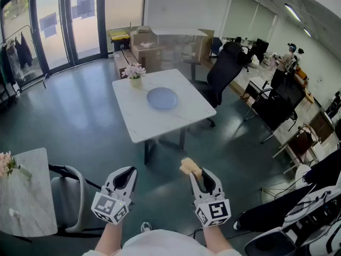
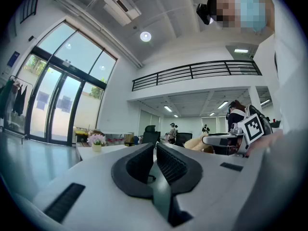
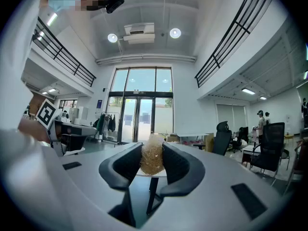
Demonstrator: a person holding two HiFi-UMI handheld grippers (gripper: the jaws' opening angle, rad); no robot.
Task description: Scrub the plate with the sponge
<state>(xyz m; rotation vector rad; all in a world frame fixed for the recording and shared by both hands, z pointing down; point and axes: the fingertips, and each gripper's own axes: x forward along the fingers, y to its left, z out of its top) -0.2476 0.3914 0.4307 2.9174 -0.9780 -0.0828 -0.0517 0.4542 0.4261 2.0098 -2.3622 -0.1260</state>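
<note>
A pale blue plate [image 1: 162, 98] lies on the white marble table [image 1: 138, 119] across the floor, well ahead of both grippers. My right gripper [image 1: 192, 170] is shut on a tan fibrous sponge [image 3: 153, 154], which sticks out past the jaws as a yellowish lump [image 1: 189, 166]. My left gripper [image 1: 127, 175] is held level beside it, jaws together with nothing between them [image 2: 155, 160]. Both grippers hang over the floor, far short of the table. In the left gripper view only the table's edge [image 2: 103, 150] shows.
A small vase of pink flowers [image 1: 134, 73] stands at the table's far left corner. A black office chair [image 1: 224, 71] sits to the table's right. A second marble table [image 1: 24, 191] and a grey chair [image 1: 66, 196] are at my near left. Boxes [image 1: 146, 49] stand behind.
</note>
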